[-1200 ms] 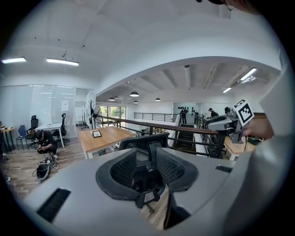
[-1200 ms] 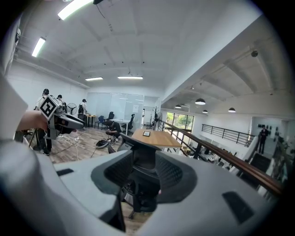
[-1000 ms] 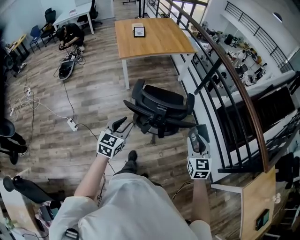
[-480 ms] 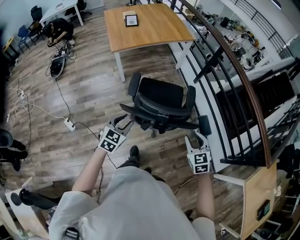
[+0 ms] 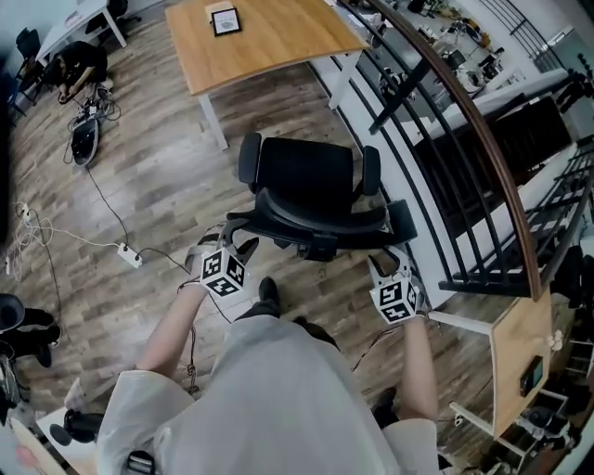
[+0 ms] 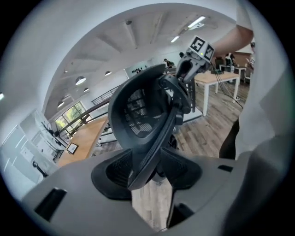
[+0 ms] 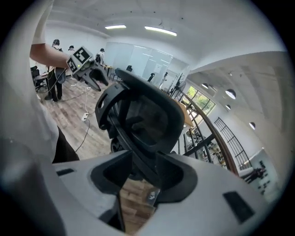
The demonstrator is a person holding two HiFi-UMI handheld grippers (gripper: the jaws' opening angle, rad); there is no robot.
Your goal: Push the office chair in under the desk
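Note:
A black office chair [image 5: 306,190] stands on the wood floor, its seat facing the wooden desk [image 5: 278,42] beyond it. My left gripper [image 5: 237,247] is at the left end of the backrest's top edge, my right gripper [image 5: 388,265] at the right end. In the left gripper view the backrest's edge [image 6: 152,138] runs between the open jaws of the left gripper [image 6: 147,171], which have just been opening. In the right gripper view the chair back [image 7: 147,115] likewise passes between the open jaws of the right gripper [image 7: 144,174]. I cannot see either pair of pads pressing on it.
A black railing with a brown handrail [image 5: 469,130] runs close along the chair's right side. A power strip [image 5: 130,258] and cables lie on the floor at the left. A small framed item [image 5: 224,19] lies on the desk. A person [image 5: 79,57] crouches far back left.
Both grippers have come down and forward from short of the chair onto its backrest edge. The left gripper has rolled. The chair and desk now sit nearer in the head view.

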